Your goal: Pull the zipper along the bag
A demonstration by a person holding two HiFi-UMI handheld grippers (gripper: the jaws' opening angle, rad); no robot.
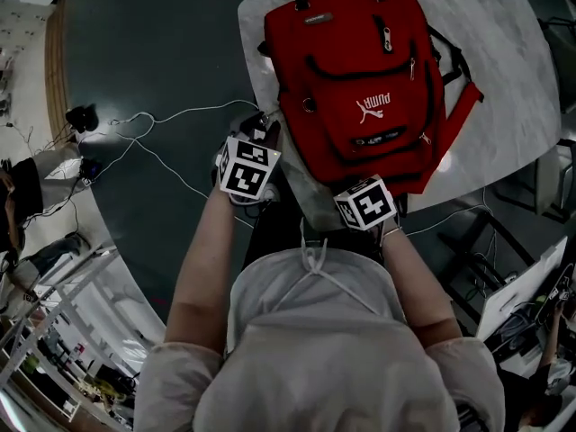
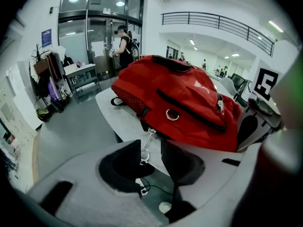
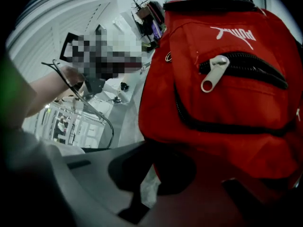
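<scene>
A red bag lies flat on the pale surface with its front pockets up. Its top points to the far edge and its bottom lies along the near edge, just in front of the person.

The left gripper sits at the near left corner of the surface, against the bag's left side. In the left gripper view, the left gripper has its fingers spread a little, and a thin silver zipper pull hangs from the bag into the gap between them. The pull lies closer to the left finger, and neither finger is clamped on it. A silver ring is fixed to the bag's side above the pull.

The right gripper is at the bag's bottom, by the near edge. In the right gripper view, the right gripper has its fingers pressed together on the dark bottom hem of the bag, with red cloth lying over the right finger. Higher up, a pocket pull rests at the left end of its closed zip
</scene>
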